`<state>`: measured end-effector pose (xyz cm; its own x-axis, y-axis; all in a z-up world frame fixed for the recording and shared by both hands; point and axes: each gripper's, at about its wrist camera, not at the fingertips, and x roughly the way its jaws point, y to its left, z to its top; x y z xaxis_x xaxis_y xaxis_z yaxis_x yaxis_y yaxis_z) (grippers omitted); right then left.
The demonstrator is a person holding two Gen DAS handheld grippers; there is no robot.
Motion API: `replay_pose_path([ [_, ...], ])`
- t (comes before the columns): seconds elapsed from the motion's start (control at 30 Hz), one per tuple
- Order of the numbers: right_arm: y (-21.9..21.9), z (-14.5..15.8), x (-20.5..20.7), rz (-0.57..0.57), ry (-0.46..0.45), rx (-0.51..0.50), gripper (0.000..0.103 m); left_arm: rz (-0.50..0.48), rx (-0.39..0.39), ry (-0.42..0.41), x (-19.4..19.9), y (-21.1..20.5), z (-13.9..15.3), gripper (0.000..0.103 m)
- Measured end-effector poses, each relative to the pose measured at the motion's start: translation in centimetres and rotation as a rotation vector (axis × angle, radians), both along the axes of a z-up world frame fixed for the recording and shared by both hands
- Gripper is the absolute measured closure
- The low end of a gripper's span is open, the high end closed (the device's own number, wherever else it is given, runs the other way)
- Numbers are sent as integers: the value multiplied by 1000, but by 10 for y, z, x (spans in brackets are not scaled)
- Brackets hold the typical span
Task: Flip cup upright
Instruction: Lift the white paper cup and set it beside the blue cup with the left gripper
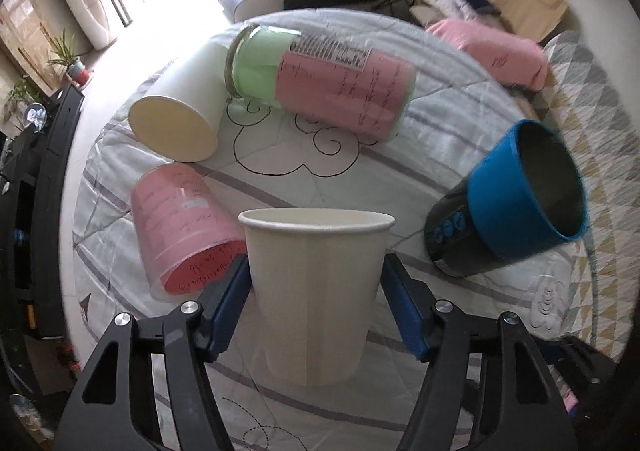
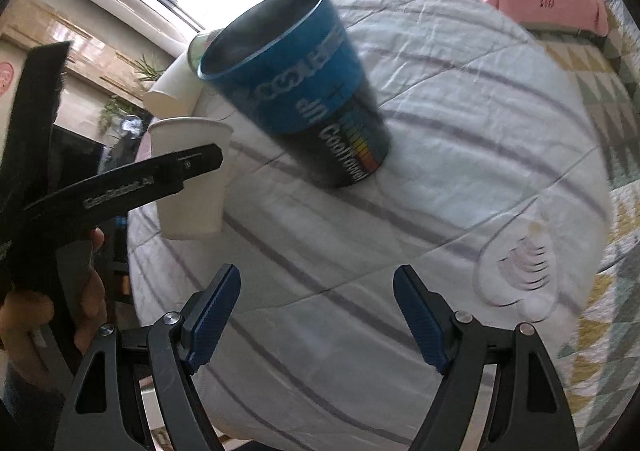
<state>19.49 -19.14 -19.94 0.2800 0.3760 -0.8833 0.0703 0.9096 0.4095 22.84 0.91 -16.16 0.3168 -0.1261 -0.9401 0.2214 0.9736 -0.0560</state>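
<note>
— Where is the white paper cup point(image 1: 316, 291) now?

— It stands upright on the round table point(image 1: 400, 155) with the pale quilted cloth. The left gripper point(image 1: 316, 291) has its blue fingers point(image 1: 226, 311) on both sides of it, right against its walls. I can't tell if they squeeze it.

— And the right gripper point(image 2: 316, 315)?

— Its fingers are wide apart and hold nothing. It hangs over the cloth.

— What else is there?

— A blue and black cup point(image 2: 304, 91) stands near. A glass jar with green and pink paper point(image 1: 320, 83) lies on its side. Another white paper cup point(image 1: 180, 115) lies beside it. A clear cup with pink paper point(image 1: 180, 227) is tipped over too.
</note>
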Motion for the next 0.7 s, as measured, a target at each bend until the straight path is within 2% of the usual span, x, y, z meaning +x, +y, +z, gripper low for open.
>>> replay_pose_path([
  [0.1, 9, -8, -2, 3, -5, 32, 23, -1, -32, -32, -12, 6, 5, 36],
  [0.47, 29, -17, -20, 27, -39, -50, 23, -38, -94, -122, -55, 14, 9, 35],
  [0.7, 40, -19, -30, 59, -66, -39, 23, -40, -109, -137, -76, 21, 8, 35],
])
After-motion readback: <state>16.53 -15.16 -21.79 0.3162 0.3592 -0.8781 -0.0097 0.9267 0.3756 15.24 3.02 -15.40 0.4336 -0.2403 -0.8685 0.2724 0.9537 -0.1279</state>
